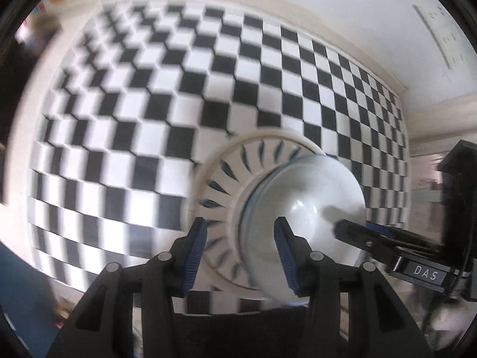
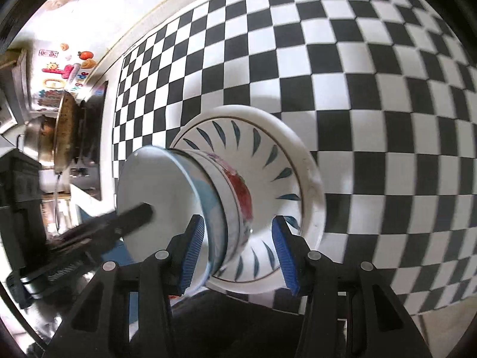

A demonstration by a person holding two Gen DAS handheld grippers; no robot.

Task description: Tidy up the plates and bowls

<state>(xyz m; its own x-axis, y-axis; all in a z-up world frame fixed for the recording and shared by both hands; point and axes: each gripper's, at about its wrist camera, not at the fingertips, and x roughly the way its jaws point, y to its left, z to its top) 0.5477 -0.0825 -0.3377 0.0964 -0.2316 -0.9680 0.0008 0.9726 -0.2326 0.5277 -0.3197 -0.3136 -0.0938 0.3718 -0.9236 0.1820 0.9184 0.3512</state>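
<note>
Blue-rimmed bowl [image 2: 161, 197] is sitting nested in a red-patterned bowl [image 2: 238, 197], both on the plate [image 2: 301, 155] atop the checkered cloth [image 2: 387, 89]. Both grippers are gaping, gripping nothing. Stack is lying directly ahead of right gripper [image 2: 237, 253]; left gripper [image 1: 240, 256] is facing it from opposite side, equally close
</note>
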